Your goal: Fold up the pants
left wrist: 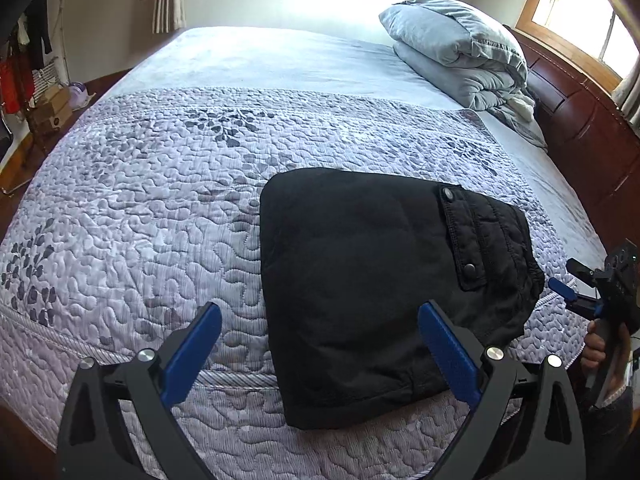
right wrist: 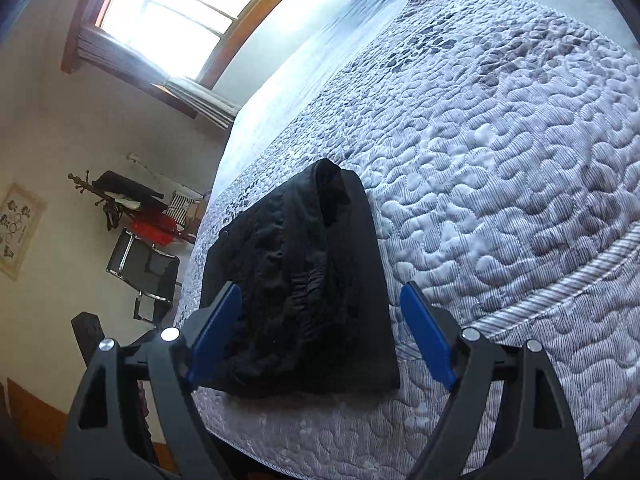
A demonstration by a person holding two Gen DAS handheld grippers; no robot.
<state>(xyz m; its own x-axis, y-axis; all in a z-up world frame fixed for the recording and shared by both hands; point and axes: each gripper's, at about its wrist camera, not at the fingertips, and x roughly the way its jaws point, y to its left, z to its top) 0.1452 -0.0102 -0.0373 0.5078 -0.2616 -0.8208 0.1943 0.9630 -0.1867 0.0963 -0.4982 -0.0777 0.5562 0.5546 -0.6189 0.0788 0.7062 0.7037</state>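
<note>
Black pants (left wrist: 360,288) folded on quilted bedspread (left wrist: 140,220), left tool (left wrist: 320,344) spread wide, right tool (right wrist: 320,332) spread, both empty

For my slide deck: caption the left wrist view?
Black pants lie folded on the quilted bed; open left gripper hovers above, holding nothing.

Bedroom bits around the bed

Quilted bedspread (left wrist: 140,208), pale lilac w/ grey leaf print, covers near half of bed; plain light-blue sheet (left wrist: 260,60) beyond it. Folded grey duvet (left wrist: 452,48) piled at far right corner, next to dark wood headboard (left wrist: 580,120). Wood-framed windows (right wrist: 180,12) w/ curtains, v. bright. Beside bed: black chair w/ chrome frame (right wrist: 148,272), coat rack (right wrist: 108,200) w/ dark clothes, red item (right wrist: 156,228), framed picture (right wrist: 18,228) on wall.
</note>
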